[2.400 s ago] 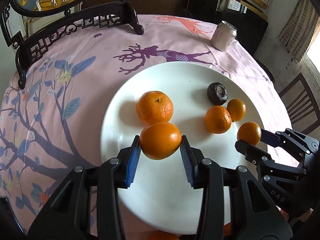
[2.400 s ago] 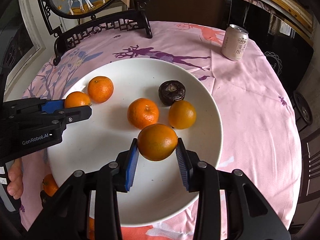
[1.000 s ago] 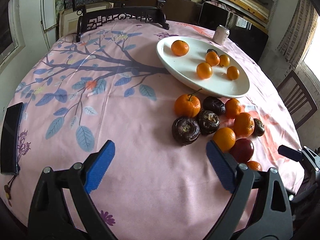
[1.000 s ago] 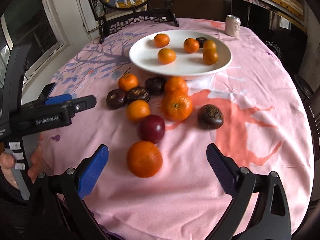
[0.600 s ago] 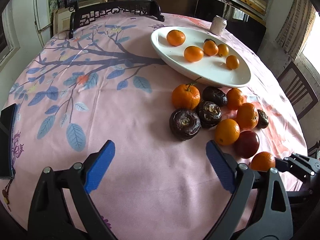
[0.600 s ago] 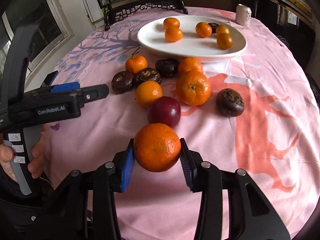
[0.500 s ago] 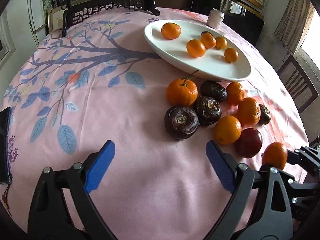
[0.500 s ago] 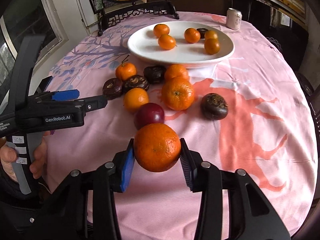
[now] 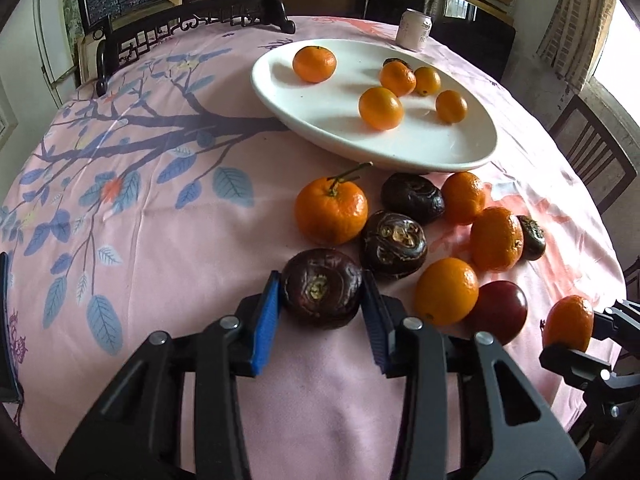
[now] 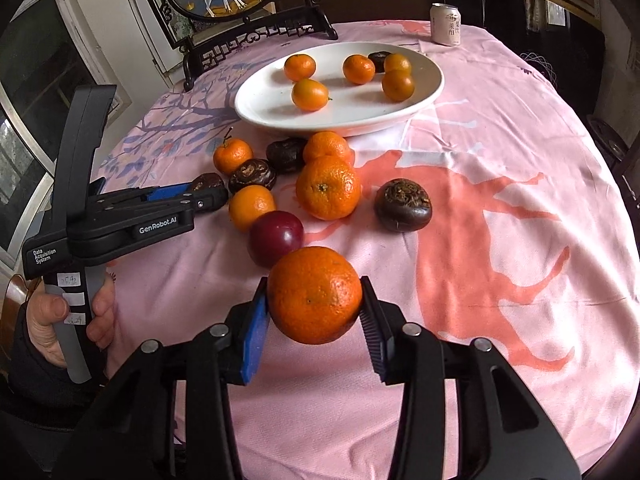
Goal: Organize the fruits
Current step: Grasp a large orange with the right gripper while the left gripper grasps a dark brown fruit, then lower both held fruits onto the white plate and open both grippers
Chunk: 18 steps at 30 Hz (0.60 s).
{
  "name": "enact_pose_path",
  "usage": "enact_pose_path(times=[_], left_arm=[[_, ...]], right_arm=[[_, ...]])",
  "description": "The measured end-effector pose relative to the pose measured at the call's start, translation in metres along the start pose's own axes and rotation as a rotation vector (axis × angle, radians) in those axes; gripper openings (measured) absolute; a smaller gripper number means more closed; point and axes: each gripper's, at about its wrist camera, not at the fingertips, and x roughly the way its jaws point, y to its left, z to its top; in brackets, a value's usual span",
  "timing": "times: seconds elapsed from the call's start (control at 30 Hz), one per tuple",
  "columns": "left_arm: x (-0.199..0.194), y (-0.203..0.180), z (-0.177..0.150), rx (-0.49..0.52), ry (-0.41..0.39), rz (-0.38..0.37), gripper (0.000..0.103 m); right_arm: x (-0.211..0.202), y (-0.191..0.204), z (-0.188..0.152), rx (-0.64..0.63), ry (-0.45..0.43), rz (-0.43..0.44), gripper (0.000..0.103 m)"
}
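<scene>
Your left gripper (image 9: pixel 320 312) is closing on a dark fruit (image 9: pixel 322 288), which sits on the pink surface (image 9: pixel 160 240) at the near edge of the loose pile; its fingers (image 9: pixel 266 316) already touch both flanks. Your right gripper (image 10: pixel 314 316) has its fingers clamped on an orange (image 10: pixel 315 294), held just above the cloth. The plate (image 10: pixel 260 110) lies at 12 o'clock from both, beyond the pile, with five oranges and one dark fruit on it.

Finish the left squeeze gently (that wrinkled skin looks soft), then lift straight up before moving, so you don't nudge the dark neighbour (image 9: pixel 394 242) at 1 o'clock. Carry both over the pile, not through it, and lower each onto bare plate, fingers parting only once it rests.
</scene>
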Motion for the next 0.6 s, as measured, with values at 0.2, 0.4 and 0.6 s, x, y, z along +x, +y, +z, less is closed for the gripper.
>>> enact_pose_path(times=[0.2, 0.4, 0.6], left_arm=[[-0.021, 0.002, -0.008, -0.029, -0.023, -0.03, 0.04], [-0.047, -0.003, -0.01, -0.025, -0.057, -0.077, 0.04], [-0.071, -0.011, 0.016, 0.015, -0.114, -0.08, 0.04]], right_arm=[[-0.001, 0.001, 0.002, 0.0, -0.007, 0.001, 0.043], [-0.002, 0.002, 0.007, -0.005, -0.011, -0.004, 0.043], [-0.005, 0.002, 0.036, -0.044, -0.041, -0.007, 0.043]])
